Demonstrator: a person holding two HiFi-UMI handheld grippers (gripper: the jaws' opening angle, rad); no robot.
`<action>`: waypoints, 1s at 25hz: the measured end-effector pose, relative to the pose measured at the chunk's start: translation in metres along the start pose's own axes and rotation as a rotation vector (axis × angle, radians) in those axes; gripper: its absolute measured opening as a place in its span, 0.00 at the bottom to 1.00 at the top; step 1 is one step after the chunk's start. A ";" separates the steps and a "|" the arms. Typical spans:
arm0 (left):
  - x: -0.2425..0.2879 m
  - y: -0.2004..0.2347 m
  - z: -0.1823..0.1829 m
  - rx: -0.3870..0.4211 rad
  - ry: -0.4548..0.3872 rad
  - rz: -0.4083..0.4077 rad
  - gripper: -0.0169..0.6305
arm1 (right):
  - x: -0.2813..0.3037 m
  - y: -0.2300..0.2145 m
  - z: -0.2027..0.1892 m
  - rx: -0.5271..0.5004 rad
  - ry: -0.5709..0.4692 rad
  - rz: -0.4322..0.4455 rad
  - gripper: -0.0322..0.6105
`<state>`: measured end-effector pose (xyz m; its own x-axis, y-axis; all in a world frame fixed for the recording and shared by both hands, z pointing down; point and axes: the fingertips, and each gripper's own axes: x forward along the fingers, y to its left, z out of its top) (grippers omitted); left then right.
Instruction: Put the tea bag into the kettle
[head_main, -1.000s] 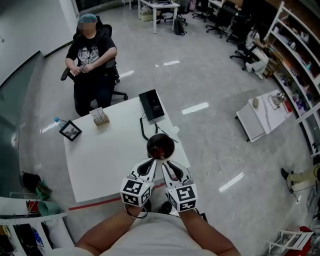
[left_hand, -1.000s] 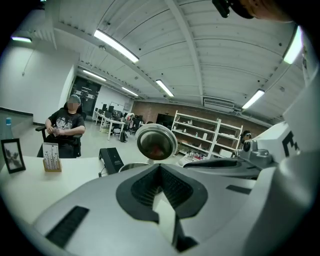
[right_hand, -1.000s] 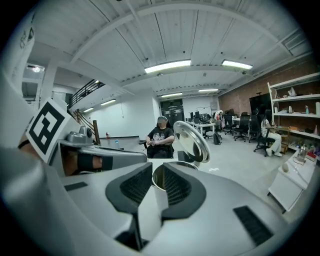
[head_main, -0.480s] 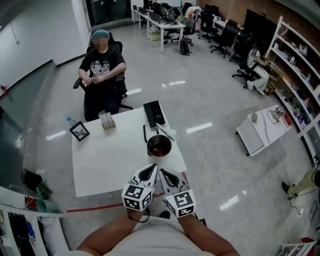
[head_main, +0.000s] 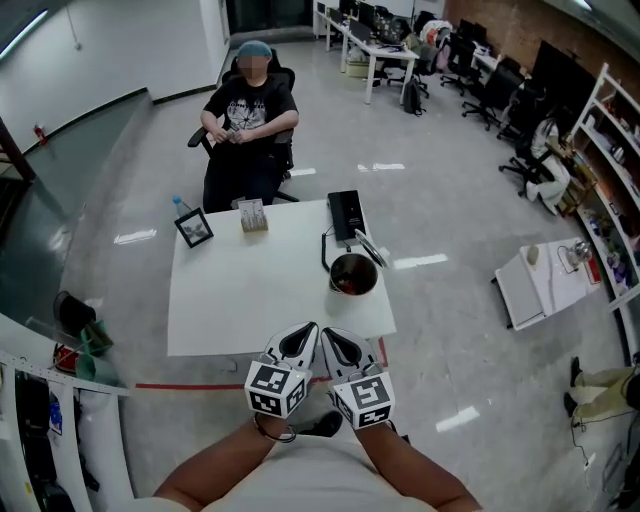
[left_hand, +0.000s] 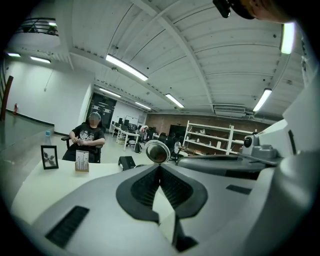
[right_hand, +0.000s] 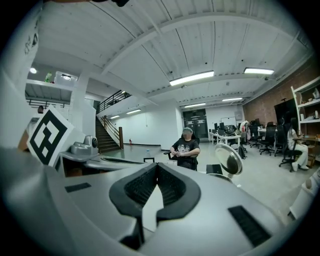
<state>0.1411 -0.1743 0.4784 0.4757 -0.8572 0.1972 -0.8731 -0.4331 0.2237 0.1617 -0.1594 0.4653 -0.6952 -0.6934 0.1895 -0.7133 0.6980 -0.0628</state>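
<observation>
The left gripper (head_main: 304, 334) and right gripper (head_main: 336, 338) hang off the desk's (head_main: 250, 300) near edge, fingers (right_hand: 141, 189) clenched on nothing. The open kettle (head_main: 353, 274) stands ahead-right, well apart, nearer the right gripper; a reddish patch inside may be the tea bag

The left gripper (head_main: 304, 334) and right gripper (head_main: 336, 338) have drawn back from the kettle (head_main: 353, 274), whose rim their tips almost reached before, to the near edge of the table (head_main: 220, 310) (now well apart from it), and the right gripper's jaws have closed together, empty.
</observation>
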 end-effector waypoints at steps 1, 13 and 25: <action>-0.007 0.005 0.000 -0.003 -0.006 0.009 0.04 | 0.003 0.009 0.000 -0.003 0.003 0.012 0.07; -0.161 0.054 -0.005 -0.001 -0.056 0.134 0.04 | 0.003 0.152 0.000 -0.006 -0.018 0.100 0.07; -0.325 0.057 -0.037 0.026 -0.084 0.161 0.04 | -0.048 0.295 -0.012 -0.014 -0.058 0.101 0.07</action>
<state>-0.0589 0.0896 0.4619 0.3197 -0.9359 0.1476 -0.9403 -0.2942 0.1710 -0.0145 0.0819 0.4491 -0.7676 -0.6284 0.1259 -0.6384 0.7669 -0.0648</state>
